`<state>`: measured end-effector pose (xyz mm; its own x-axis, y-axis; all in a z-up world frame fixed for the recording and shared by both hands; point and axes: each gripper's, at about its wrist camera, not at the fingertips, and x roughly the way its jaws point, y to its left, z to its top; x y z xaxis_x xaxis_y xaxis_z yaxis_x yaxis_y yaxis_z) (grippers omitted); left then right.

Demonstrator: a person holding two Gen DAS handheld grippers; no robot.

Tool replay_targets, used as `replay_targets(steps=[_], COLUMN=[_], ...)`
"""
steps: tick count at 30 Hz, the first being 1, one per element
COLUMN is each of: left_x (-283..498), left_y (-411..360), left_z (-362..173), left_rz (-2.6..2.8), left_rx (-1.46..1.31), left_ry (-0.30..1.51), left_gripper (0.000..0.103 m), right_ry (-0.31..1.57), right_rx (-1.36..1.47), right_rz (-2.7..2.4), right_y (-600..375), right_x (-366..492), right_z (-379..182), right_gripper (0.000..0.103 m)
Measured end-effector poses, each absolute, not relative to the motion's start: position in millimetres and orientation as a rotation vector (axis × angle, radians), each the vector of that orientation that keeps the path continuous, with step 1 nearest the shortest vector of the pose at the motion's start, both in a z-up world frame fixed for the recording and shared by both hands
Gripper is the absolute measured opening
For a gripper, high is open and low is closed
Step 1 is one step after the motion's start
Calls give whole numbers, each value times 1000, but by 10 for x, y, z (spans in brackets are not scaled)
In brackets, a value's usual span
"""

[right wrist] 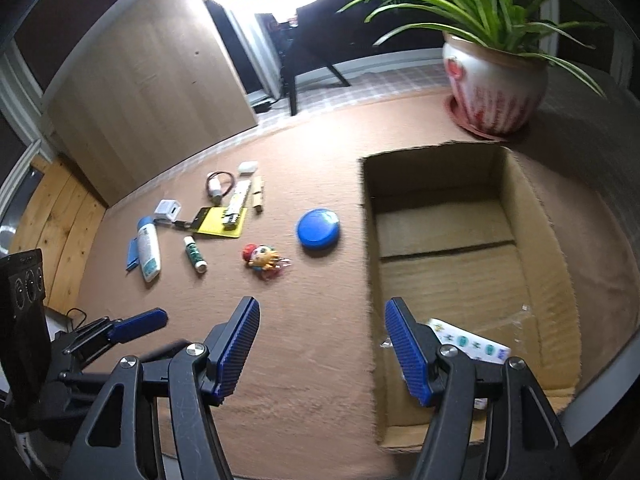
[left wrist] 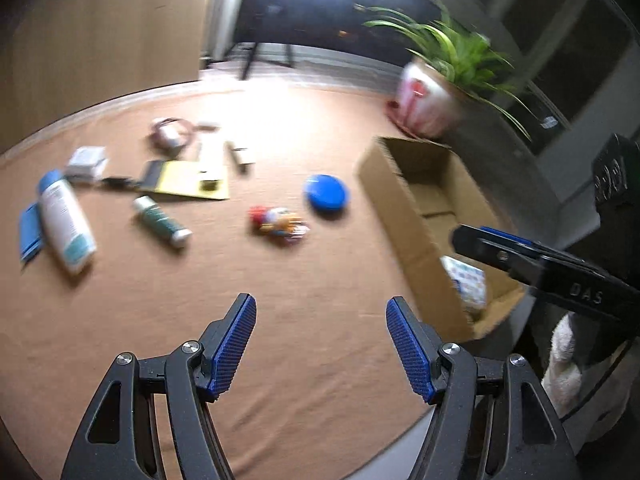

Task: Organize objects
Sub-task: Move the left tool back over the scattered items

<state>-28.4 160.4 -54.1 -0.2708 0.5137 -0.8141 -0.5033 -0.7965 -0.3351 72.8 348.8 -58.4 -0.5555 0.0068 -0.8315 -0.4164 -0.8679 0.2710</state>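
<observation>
- Nearest to us, our left gripper point(left wrist: 321, 340) has its jaws apart with nothing between them, over bare brown cloth point(left wrist: 280, 360).
- Our right gripper point(right wrist: 322, 342) is likewise spread and empty, its right finger over the near corner of the box point(right wrist: 556, 280).
- In the box's near end lies a patterned packet point(right wrist: 472, 340), the only thing we can see inside; the rest of the floor is bare cardboard. So we judge one item stowed and the task only just begun.
- Left of the box, out on the cloth, sit the toy point(right wrist: 262, 258) and, just beyond it, the blue disc point(right wrist: 318, 232), the loose things closest to the box.
- Further left lie the green tube point(right wrist: 195, 255), the white bottle point(right wrist: 149, 254) and a blue card point(right wrist: 132, 255) touching the bottle's side.
- Beyond those are the yellow card point(right wrist: 222, 222) with a white strip lying over it, a small white box point(right wrist: 168, 210), a looped cable point(right wrist: 219, 186), a wooden clip point(right wrist: 258, 198) and a small white case point(right wrist: 247, 167).
- All of these are still outside the box, well apart from it, so we reckon nearly the whole job remains.
- Farthest off, the plant point(right wrist: 496, 92) stands behind the box; we take it as no part of the sorting.
</observation>
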Motion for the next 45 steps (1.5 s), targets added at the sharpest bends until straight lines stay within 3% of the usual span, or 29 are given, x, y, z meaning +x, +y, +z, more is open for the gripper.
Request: replay_targets(steps=[14,19,29,38,45], left_x=[-741,-955,-1754,-2410,-2618], left_y=[502,510,852,1284,1594], left_z=[-779,-813,-927,-1222,-1406], left_rz=[2319,2329,2254,2171,2121], left_rx=[-1446,-1448,-1462,-1535,-1575], left_ry=[-107,-90,-72,-39,40], left_gripper=[71,71,70,49,43], right_ry=[582,533,631,724,774], right_rx=[-1419,-1442,-1470,-1458,-1442], right_rz=[2565,2562,2547,2482,2435], right_y=[3200,3176,3209,3424,3623], right_x=[12,-266,-296,-64,71], right_z=[-684,-749,-846,-913,-944], right_gripper=[62,62,62,62,62])
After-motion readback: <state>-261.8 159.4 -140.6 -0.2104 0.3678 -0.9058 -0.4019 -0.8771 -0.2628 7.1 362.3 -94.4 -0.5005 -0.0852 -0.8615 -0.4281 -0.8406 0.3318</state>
